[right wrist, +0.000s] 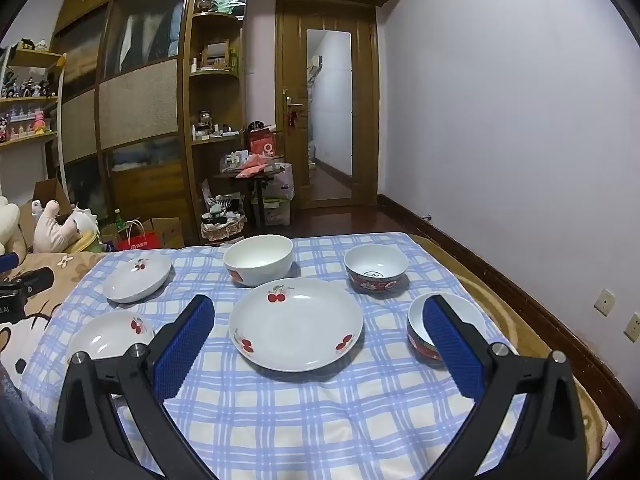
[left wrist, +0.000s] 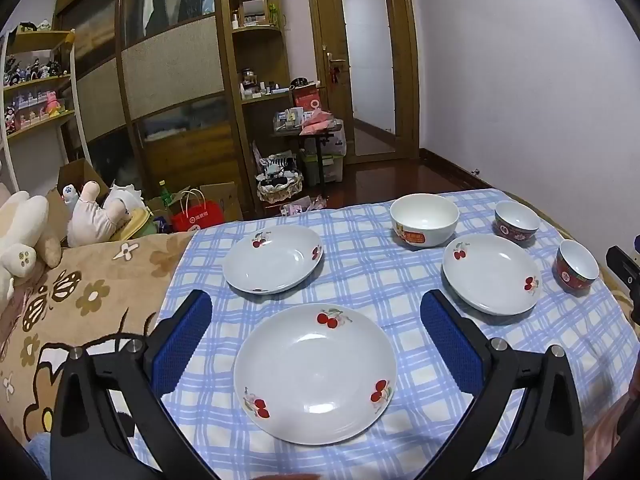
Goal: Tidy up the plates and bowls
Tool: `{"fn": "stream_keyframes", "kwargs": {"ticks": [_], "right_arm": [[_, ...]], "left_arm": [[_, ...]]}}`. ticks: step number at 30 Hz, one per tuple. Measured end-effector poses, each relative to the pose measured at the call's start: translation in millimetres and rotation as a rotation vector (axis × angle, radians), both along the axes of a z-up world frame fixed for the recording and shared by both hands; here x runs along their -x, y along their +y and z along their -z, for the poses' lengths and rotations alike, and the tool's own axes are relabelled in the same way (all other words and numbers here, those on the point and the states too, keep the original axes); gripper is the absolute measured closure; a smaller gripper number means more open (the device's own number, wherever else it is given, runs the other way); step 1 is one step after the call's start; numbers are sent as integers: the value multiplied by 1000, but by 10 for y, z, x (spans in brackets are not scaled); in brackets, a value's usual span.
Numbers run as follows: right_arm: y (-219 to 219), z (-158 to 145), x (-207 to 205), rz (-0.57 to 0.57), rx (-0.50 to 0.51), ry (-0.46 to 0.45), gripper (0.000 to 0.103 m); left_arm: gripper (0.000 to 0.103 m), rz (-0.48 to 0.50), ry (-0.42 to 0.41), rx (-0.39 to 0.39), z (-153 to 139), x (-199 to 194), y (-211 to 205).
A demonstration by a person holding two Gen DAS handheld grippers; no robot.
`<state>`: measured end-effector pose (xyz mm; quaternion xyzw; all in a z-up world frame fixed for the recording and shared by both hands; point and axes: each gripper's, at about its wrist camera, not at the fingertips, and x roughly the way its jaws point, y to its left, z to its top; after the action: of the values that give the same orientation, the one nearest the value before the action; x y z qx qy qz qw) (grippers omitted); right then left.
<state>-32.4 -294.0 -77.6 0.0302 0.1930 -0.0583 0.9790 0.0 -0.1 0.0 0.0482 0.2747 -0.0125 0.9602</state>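
Both grippers, left (left wrist: 316, 332) and right (right wrist: 318, 332), hovered with jaws spread wide, holding nothing, probably lined up to start stacking. On the checked cloth (right wrist: 304, 412), 3 cherry plates (left wrist: 315, 374) (left wrist: 273, 259) (left wrist: 492, 275) lay flat and apart, nearest its front and left edges. Behind stood the white bowl (left wrist: 424, 220), then 2 red bowls (left wrist: 517, 221) (left wrist: 577, 266) by the right edge. All sat upright, round, with no long axis.

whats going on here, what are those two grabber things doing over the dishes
A person holds two grippers above a checked cloth set with three cherry plates and three bowls. The left gripper hangs open around the nearest plate; the right gripper hangs open facing another plate. Nothing is gripped or stacked yet.
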Motion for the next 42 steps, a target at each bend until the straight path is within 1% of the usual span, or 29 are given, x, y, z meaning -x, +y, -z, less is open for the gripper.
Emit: {"fn": "stream_keyframes", "kwargs": {"ticks": [10,28,42], "right_arm": [[16,9,-14,5,12,14,0],[4,-12,-4,2,9,14,0],[13,59,-22,5,14,11,0]], "left_arm": [[1,4,-13,-6,-12,29,-13],[1,4,-5,-9,-2,13,5],[1,7,2,-13,30,53,6]]}}
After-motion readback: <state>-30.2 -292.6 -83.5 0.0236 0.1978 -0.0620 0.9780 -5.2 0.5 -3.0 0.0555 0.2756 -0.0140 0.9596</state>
